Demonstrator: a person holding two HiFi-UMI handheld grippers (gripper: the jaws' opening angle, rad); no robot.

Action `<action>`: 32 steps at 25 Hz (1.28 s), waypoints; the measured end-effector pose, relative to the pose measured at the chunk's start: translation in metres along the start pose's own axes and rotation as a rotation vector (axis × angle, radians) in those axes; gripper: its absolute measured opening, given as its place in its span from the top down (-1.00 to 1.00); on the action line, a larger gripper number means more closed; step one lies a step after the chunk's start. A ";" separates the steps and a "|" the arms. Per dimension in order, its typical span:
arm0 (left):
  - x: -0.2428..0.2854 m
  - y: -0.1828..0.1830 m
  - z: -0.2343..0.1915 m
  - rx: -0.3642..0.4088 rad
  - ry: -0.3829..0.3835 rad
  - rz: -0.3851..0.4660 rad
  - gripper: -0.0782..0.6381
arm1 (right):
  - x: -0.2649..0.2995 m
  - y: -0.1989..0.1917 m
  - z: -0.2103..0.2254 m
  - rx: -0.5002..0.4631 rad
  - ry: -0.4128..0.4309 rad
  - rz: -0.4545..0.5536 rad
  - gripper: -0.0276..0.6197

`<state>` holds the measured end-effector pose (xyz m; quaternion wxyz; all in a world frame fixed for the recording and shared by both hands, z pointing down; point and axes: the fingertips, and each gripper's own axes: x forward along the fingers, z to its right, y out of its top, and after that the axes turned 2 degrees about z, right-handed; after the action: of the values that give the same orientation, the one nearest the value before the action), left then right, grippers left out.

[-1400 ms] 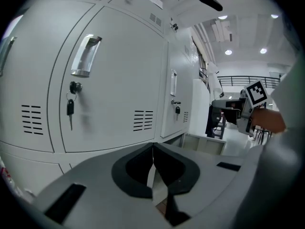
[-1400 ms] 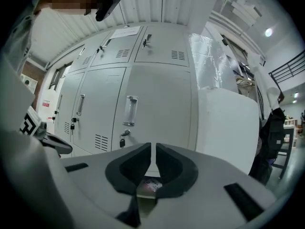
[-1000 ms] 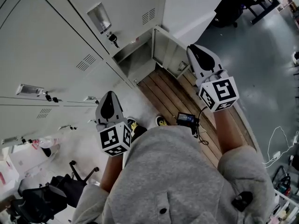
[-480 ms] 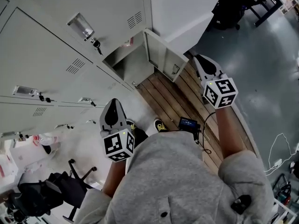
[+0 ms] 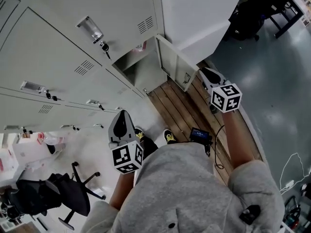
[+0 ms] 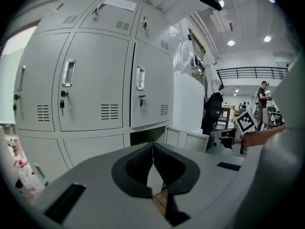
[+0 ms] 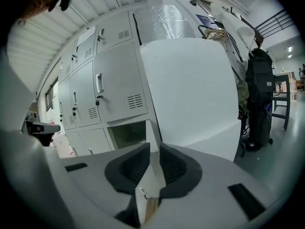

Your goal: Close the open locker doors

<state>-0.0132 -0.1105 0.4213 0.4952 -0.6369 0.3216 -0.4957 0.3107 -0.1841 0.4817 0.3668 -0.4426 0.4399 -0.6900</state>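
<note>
Looking steeply down, the head view shows at far left a black office chair (image 5: 60, 198) beside a bank of pale grey lockers (image 5: 58, 47) whose other visible doors are shut. Next comes the left gripper (image 5: 122, 116), held low in front of the person and well apart from any door. In its own view the left gripper (image 6: 153, 147) has its dark pads pressed together at the tips, with nothing between them. Further right lies the open compartment (image 5: 141, 69), a bottom-row locker at the end of the bank. Its open locker door (image 5: 176, 68) swings out over a wooden slatted platform (image 5: 182, 110). The right gripper (image 5: 206, 73) sits just beside the door's free edge. In the right gripper view the right gripper (image 7: 155, 151) has its jaws slightly parted, and the door (image 7: 152, 133) appears edge-on in line with the narrow gap; contact cannot be told. A white panel (image 5: 199, 8) and grey floor (image 5: 272, 81) fill the right.
</note>
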 end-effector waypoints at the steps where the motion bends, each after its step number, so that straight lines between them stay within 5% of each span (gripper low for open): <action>1: -0.001 0.000 0.001 0.001 0.003 0.000 0.75 | 0.003 -0.002 0.001 0.000 0.007 -0.003 0.74; 10: -0.003 -0.008 0.010 -0.013 -0.007 -0.018 0.75 | 0.008 -0.006 0.008 0.088 0.083 0.001 0.57; 32: -0.016 -0.011 -0.022 -0.018 0.045 -0.002 0.75 | 0.023 -0.017 -0.076 -0.038 0.265 -0.041 0.64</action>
<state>-0.0402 -0.0999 0.4268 0.4819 -0.6303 0.3363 -0.5074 0.2301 -0.1772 0.4873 0.2829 -0.3635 0.4883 -0.7412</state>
